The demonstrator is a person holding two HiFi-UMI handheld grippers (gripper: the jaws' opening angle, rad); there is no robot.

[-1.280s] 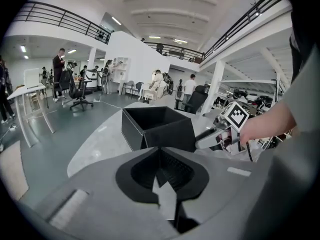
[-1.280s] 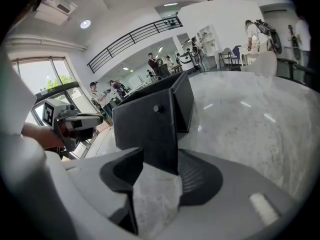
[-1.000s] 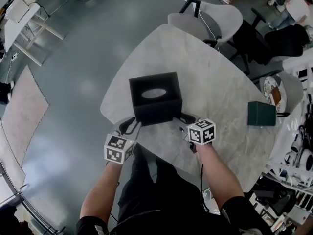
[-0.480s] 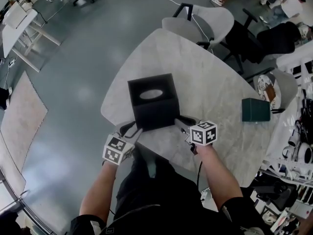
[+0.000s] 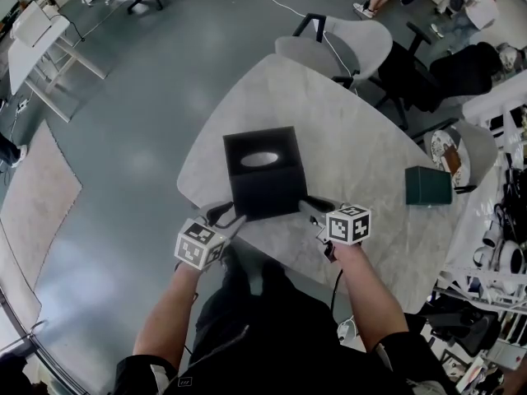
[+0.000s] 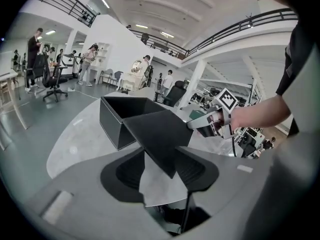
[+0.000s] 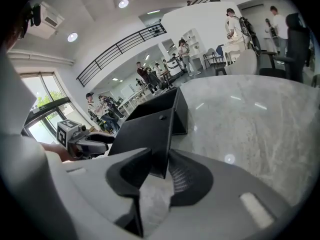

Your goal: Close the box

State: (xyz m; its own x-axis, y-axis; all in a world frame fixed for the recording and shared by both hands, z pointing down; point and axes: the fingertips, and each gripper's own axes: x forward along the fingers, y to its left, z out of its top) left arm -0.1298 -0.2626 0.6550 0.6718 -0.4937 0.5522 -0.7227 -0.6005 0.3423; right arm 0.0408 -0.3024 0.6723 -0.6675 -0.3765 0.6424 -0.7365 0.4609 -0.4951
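Note:
A black box [image 5: 265, 179] with an oval hole in its upper face stands on the marble table [image 5: 354, 138]. Both grippers are at its near side. In the left gripper view a corner of a black flap [image 6: 160, 131] lies between the jaws of my left gripper [image 6: 160, 171]. Those jaws are opening, with bare table showing beside the corner. My right gripper [image 7: 156, 176] is shut on the edge of a flap [image 7: 145, 134] at the near right corner. In the head view the left gripper [image 5: 229, 219] and right gripper [image 5: 311, 210] flank the box's front.
A small dark green box [image 5: 428, 186] sits near the table's right edge. Grey chairs [image 5: 346, 39] stand at the far side and a plate [image 5: 449, 151] at the right. The table's near edge runs just under the grippers. People stand in the background.
Both grippers have stayed at the box's near side. The right gripper has closed in on the box's near right corner. The left jaws now stand wider around the flap corner.

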